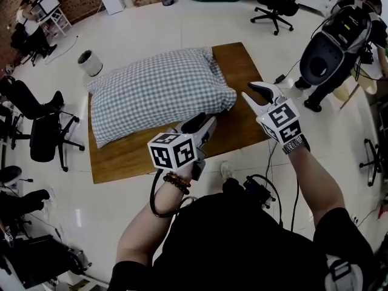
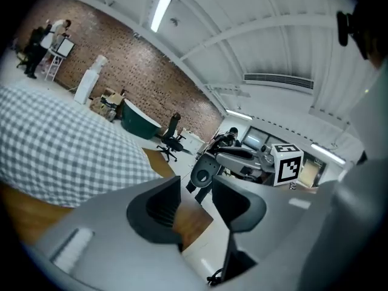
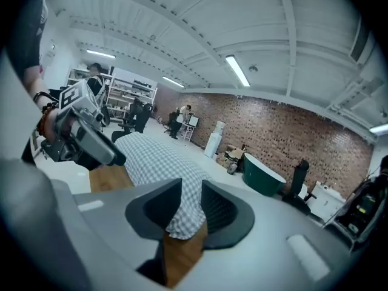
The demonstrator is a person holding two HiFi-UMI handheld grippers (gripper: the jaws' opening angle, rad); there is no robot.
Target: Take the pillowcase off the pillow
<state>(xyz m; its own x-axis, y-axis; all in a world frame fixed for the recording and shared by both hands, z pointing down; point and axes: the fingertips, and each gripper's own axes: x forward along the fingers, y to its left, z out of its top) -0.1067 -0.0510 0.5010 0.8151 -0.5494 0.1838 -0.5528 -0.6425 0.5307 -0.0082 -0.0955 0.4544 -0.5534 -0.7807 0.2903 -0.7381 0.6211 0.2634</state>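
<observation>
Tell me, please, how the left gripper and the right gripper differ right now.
The left gripper hovers at the near edge of the checked pillow; the right gripper is off its right corner. Between the left gripper's jaws only wooden table and floor show; the right gripper's jaws frame the pillow's corner. Both are open and hold nothing.

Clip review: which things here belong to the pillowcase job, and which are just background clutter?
Job: pillow in checked pillowcase, wooden table, left gripper, right gripper.
Lying about: white bin, office chair, green tub.
</observation>
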